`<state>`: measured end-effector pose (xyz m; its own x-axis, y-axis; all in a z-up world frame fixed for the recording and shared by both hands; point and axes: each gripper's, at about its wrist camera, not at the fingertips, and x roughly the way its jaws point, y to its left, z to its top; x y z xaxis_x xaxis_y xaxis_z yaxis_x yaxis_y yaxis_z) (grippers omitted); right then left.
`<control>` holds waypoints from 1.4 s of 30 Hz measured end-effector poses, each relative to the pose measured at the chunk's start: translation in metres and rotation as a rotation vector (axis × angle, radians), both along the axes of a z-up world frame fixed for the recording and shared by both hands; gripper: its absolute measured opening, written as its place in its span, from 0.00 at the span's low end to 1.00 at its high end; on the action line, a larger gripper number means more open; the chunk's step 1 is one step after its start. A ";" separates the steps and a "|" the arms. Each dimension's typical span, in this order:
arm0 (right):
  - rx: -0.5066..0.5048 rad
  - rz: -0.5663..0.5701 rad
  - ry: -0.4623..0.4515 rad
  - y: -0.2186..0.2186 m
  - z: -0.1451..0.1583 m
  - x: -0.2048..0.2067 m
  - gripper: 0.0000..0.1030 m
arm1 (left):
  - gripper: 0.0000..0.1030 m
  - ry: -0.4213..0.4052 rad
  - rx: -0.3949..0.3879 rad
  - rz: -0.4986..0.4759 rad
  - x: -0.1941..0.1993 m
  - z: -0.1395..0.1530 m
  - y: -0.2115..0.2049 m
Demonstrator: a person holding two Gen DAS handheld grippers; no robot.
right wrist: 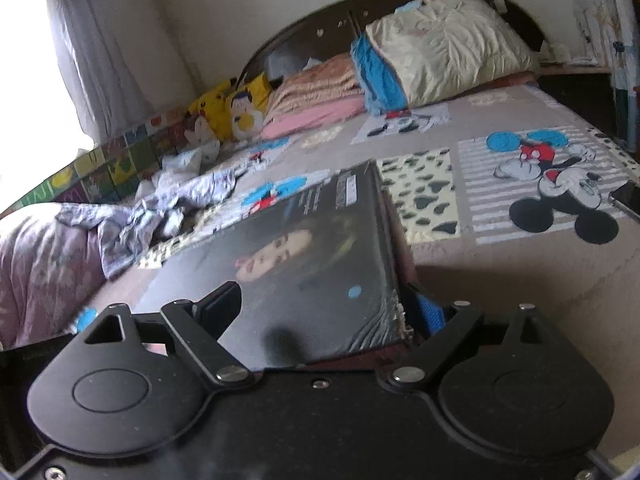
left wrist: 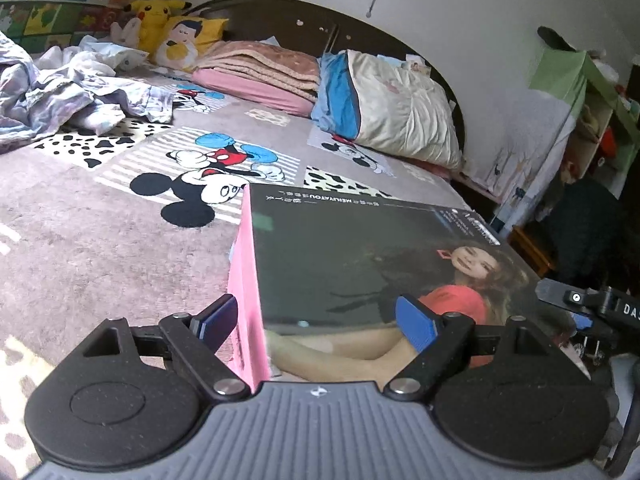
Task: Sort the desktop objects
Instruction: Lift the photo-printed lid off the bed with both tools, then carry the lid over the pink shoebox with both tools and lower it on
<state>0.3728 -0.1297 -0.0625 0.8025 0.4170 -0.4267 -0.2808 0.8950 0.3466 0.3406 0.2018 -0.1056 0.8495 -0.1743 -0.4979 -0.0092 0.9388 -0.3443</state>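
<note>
- Two grippers are on one flat rectangular box [left wrist: 340, 248], and I hold one in each hand.
- The box has a glossy dark top face, smooth enough to throw glare. It carries a printed photo of a person in a red top and lines of small pale lettering near the far edge.
- From my left wrist view its side wall is matte pink card. From my right wrist view the side wall looks dark red, with a frayed, torn near corner.
- The box lies tilted over the bed cover [left wrist: 80, 240], its far edge towards the pillows.
- My left gripper [left wrist: 316, 312] stands wide across the near left corner. One ribbed blue pad lies beside the pink wall and the other over the glossy top. I cannot tell whether the pads press.
- My right gripper [right wrist: 324, 300] straddles the near right corner in the same way, its dark finger over the top face and its blue pad beside the side wall. It is spread wide, and again I cannot tell whether it grips.
- The bed cover is a soft, napped, greyish fabric with cartoon mouse panels, stripes and black-spotted patches.
- At the curved dark wooden headboard [left wrist: 280, 12] lean a puffy, wrinkled cream pillow [left wrist: 404, 108] and a folded fleecy pink blanket [left wrist: 260, 64].
- A yellow plush toy [left wrist: 154, 16] sits in the corner, near crumpled pale sheets [left wrist: 48, 92].
- A thin, shiny phone [right wrist: 628, 200] lies flat on the cover, well apart from the box.
</note>
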 end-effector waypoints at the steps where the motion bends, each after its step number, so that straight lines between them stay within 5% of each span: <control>1: -0.001 -0.012 -0.009 -0.002 0.000 -0.001 0.86 | 0.85 0.002 0.025 -0.017 0.001 0.001 -0.006; 10: 0.041 -0.026 0.081 -0.020 -0.012 0.013 0.86 | 0.85 -0.002 0.069 -0.021 0.005 0.005 -0.008; 14: 0.244 0.041 0.170 -0.035 -0.028 0.023 0.86 | 0.85 0.012 0.092 -0.027 0.008 0.006 -0.012; 23: 0.238 0.036 0.165 -0.032 -0.028 0.021 0.85 | 0.86 0.020 0.142 -0.058 0.009 0.008 -0.017; 27: 0.088 -0.043 0.076 -0.032 -0.014 0.015 0.85 | 0.86 -0.035 0.239 -0.028 0.005 0.019 -0.026; 33: -0.049 0.074 -0.109 -0.005 0.007 0.001 0.84 | 0.86 -0.051 0.314 -0.141 0.007 0.022 -0.055; 42: -0.096 0.213 -0.019 0.014 -0.007 0.016 0.80 | 0.86 0.002 0.354 -0.164 0.016 0.011 -0.074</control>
<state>0.3888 -0.1155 -0.0695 0.7091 0.5359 -0.4582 -0.4720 0.8436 0.2561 0.3571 0.1274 -0.0945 0.8234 -0.1247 -0.5536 0.1508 0.9886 0.0015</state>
